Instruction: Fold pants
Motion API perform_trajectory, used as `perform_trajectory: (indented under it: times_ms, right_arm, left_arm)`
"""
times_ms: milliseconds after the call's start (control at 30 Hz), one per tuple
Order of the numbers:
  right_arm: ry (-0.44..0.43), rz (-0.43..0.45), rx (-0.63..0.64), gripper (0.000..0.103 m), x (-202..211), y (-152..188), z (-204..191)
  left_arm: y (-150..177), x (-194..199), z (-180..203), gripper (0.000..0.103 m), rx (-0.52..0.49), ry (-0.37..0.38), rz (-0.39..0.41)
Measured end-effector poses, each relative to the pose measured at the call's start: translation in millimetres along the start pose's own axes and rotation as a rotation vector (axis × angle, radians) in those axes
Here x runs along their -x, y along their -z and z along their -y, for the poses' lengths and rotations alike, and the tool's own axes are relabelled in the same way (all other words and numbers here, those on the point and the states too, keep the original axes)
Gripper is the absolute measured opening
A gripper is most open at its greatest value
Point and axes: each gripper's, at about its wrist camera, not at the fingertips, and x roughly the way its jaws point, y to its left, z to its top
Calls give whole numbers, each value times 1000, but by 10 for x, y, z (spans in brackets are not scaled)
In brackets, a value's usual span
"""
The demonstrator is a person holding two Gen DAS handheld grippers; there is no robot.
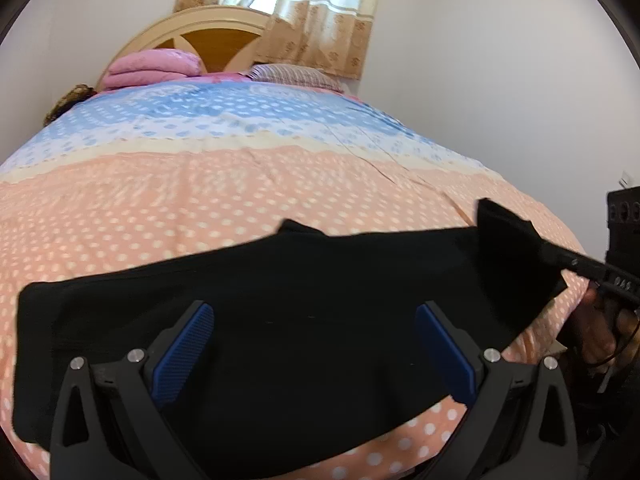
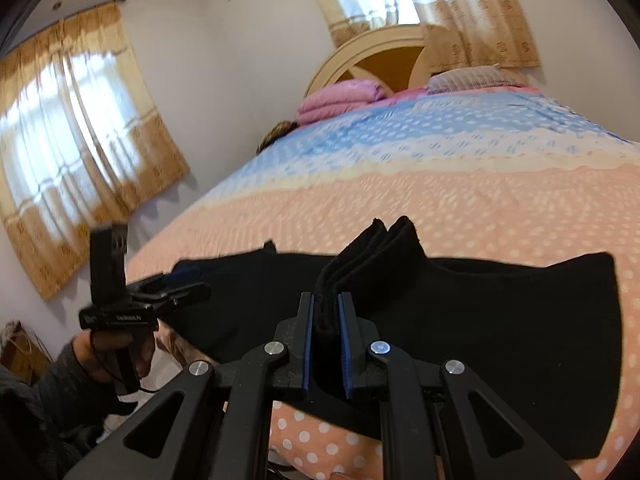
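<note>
Two grippers: right gripper [image 2: 325, 312] jaws clamp pants [image 2: 480, 320]; left gripper [image 1: 310, 316] jaws spread; bedspread [image 1: 240, 200] beneath.

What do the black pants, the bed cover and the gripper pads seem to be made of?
Black pants: probably thick, matte knit or fleece; the pinched edge stands in soft layers. Bed cover: likely printed woven cotton, matte, with fine creases. Pads of the left gripper: seemingly blue ribbed rubber or plastic, on black plastic-looking arms.
</note>
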Motion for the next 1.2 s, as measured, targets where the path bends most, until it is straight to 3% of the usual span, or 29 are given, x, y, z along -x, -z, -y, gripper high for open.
perform_trajectory:
  times_ms: [333, 367, 400, 467, 667, 767, 833, 967, 1000, 1100, 1200]
  right_arm:
    - [33, -176, 27, 16, -457, 256, 77]
    - [25, -188, 23, 26, -432, 262, 83]
    - [17, -192, 23, 43, -390, 265, 77]
    - [11, -177, 34, 55, -236, 253, 103]
    - [50, -72, -28, 55, 274, 237, 427]
    - [64, 15, -91, 55, 500, 229, 630]
    - [70, 67, -121, 55, 605, 210, 720]
    - [72, 124, -119, 55, 719, 195, 736]
    - [73, 130, -119, 55, 728, 189, 740]
    - [76, 149, -134, 55, 762, 194, 787]
    - [82, 166, -160, 55, 791, 212, 848]
  left_arm:
    - [-127, -313, 383, 103, -49, 118, -54]
    - [-140, -329, 418, 103, -57, 126, -57]
    - [-155, -355, 467, 103, -65, 139, -60]
    - [-193, -426, 590, 103, -85, 167, -77]
    - [-276, -610, 920, 99, -119, 255, -122]
    - [-302, -731, 1113, 90, -128, 300, -159]
    - [-315, -848, 1229, 78, -124, 322, -191]
    - [-310, -995, 1357, 69, -128, 309, -222]
    - [-303, -1008, 1364, 63, -125, 302, -223]
    - [-310, -1018, 1347, 20, -116, 311, -231]
    - [-340, -1001, 1264, 14, -71, 351, -235]
